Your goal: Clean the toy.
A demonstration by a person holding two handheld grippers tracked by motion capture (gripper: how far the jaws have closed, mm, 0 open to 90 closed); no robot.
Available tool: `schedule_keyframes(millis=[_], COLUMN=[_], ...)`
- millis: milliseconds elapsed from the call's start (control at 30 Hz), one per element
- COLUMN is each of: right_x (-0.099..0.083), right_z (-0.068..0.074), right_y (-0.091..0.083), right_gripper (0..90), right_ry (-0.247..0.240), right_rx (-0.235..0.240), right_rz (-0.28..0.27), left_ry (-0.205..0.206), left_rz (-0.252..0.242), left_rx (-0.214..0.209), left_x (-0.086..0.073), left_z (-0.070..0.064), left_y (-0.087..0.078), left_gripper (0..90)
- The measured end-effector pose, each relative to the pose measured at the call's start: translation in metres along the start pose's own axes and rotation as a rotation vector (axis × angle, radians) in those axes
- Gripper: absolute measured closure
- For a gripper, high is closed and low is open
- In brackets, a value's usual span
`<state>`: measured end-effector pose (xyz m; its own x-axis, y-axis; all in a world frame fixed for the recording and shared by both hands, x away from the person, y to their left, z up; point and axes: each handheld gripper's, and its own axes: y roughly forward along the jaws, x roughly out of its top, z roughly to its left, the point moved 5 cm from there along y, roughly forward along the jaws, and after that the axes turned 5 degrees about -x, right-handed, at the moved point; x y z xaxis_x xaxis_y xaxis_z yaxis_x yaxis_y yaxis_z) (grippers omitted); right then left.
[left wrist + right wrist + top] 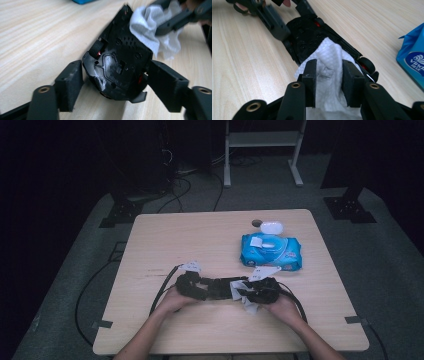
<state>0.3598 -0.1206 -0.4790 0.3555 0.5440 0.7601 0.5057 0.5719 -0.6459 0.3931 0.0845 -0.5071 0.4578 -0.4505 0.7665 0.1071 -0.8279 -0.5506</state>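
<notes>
Low over table (150, 245): L gripper (113, 82) fingers clamping toy car (117, 65), R gripper (329, 82) pinching wipe (328, 57).

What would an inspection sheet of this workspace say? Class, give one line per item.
Surface: wooden table, bare wood around the work.
Job's things: black toy car lying underside up; white wipe pressed on it.
Clutter: blue wipes pack, lid open.
Grippers: left gripper jaws clamp the car; right gripper jaws pinch the wipe.
Cables: gripper cables trail off the table's near edge; more on the floor.
Surroundings: dark room, white stand behind.
</notes>
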Motion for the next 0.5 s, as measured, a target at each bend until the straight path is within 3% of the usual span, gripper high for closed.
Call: schedule_keyframes(millis=[100,300,433,500], right_x=[0.002,0.001,-0.002,-0.005], right_z=[-0.009,-0.034,-0.048,-0.053], right_y=[-0.003,-0.008,-0.003,0.002], right_gripper=[62.8,58.4,48.1,44.5], right_ry=[0.003,0.070,0.119,0.150], right_rx=[-0.034,-0.067,-0.038,0.000], right_rz=[-0.014,-0.024,0.007,0.031], left_ry=[0.014,0.023,0.043,0.044], left_rz=[0.014,0.007,0.003,0.000], left_rx=[0.002,0.010,0.033,0.035], left_x=[-0.001,-0.001,0.001,0.001], left_z=[-0.001,-0.001,-0.001,-0.002], left_y=[0.003,0.003,0.003,0.004], left_gripper=[30.7,31.9,33.1,33.3])
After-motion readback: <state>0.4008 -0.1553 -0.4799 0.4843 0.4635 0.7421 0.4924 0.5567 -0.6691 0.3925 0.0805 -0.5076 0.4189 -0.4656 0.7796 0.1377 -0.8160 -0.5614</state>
